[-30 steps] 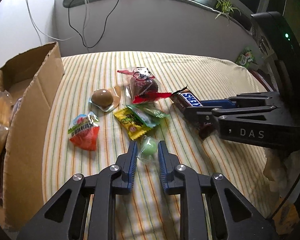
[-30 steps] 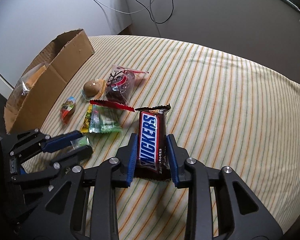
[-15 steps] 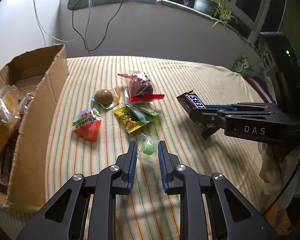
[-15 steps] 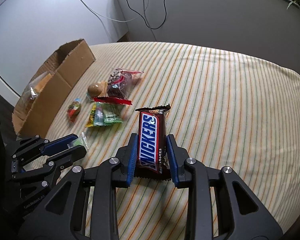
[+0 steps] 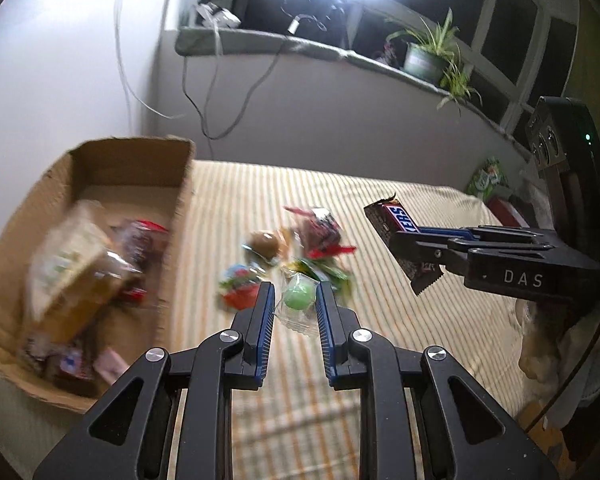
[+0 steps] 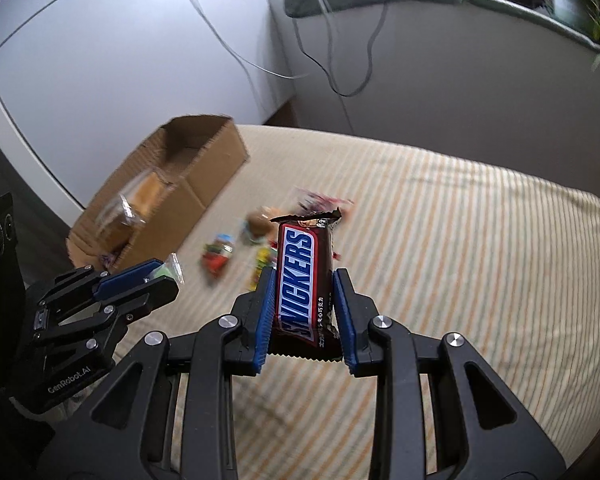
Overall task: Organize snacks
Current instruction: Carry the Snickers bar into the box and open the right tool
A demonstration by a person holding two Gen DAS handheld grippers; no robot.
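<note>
two grippers are each holding a snack above the bed (image 6: 460,240). left gripper (image 5: 292,300) is pinching a green candy (image 5: 299,300); right gripper (image 6: 304,292) is squeezing a snickers (image 6: 302,280). next, both need carrying over the box (image 5: 112,168) and dropping in.

A brown Snickers bar (image 6: 305,280) is held lengthwise above the striped cloth, and a green candy (image 5: 299,298) in clear wrap is pinched likewise. What appear to be four wrapped snacks (image 5: 296,254) are left clustered, blurred, beside the part-filled cardboard box (image 5: 100,240).
</note>
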